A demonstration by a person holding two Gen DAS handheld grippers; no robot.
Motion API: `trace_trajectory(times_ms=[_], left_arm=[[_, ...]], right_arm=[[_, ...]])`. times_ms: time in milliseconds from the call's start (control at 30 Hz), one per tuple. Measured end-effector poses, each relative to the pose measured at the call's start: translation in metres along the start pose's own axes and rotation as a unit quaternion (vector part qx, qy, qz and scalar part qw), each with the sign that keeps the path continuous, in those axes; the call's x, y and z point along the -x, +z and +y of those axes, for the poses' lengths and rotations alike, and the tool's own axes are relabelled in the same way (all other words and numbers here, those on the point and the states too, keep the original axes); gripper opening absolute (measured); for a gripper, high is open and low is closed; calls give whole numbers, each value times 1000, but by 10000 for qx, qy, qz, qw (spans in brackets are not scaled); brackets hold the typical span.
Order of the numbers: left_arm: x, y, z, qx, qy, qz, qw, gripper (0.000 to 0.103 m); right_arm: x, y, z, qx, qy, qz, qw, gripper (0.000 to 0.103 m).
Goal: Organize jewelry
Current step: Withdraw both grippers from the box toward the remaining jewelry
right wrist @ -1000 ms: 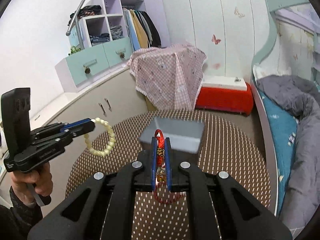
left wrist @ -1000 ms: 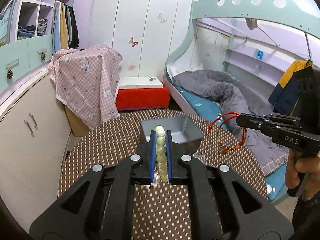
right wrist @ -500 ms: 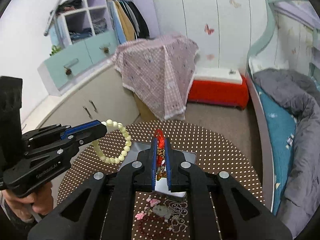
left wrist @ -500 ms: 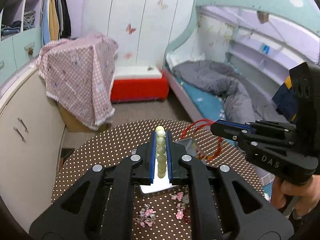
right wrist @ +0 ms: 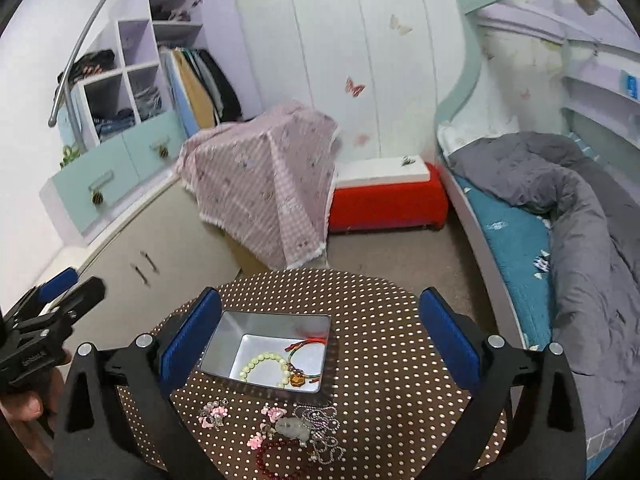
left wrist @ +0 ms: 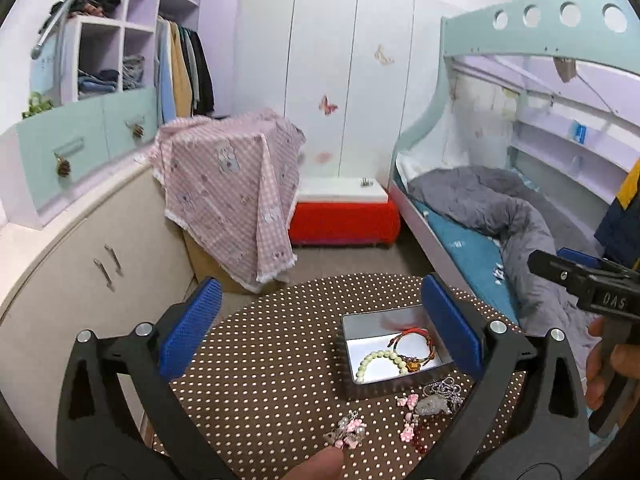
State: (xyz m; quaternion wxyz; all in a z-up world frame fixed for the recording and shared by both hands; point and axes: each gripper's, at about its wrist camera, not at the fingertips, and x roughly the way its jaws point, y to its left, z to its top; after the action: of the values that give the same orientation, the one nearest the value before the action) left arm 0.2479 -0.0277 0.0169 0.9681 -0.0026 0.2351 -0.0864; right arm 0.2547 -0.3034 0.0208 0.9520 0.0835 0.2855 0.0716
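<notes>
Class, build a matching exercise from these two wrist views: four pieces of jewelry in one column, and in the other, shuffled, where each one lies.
Things:
1. pale green bead bracelet
2. red cord bracelet
3. dark red bead bracelet
4. silver chain necklace

Places:
A. on the dotted tablecloth, nearest the camera
B. in the metal tin, left part
C. on the cloth, just outside the tin
D. in the tin, right part

Pairs: 1-B, 2-D, 3-A, 4-C

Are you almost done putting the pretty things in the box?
Partly. The pale bead bracelet and red cord bracelet lie in the tin. Both grippers, left and right, are open, holding nothing. Pink charms, a silver chain and dark red beads wait on the table.
</notes>
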Motion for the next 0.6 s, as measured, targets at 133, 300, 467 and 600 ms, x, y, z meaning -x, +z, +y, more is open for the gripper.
trace_trajectory(times_ms=[133, 300, 467, 600], left_arm=[[25, -2, 1, -27, 92, -192, 9998, 97], [51, -8, -1, -46, 128, -401, 9991, 97], [68, -22, 1, -65, 172, -493, 9986, 97], [75, -38, 7, -10, 193, -475, 9987, 97]], right_arm=[[23, -2, 3, 19, -8, -199, 9998, 95], [48, -6, 12, 88, 40, -432, 9990, 95], [68, -18, 21, 277, 125, -582, 9978, 95], [75, -33, 27, 387, 180, -610, 9972, 95]])
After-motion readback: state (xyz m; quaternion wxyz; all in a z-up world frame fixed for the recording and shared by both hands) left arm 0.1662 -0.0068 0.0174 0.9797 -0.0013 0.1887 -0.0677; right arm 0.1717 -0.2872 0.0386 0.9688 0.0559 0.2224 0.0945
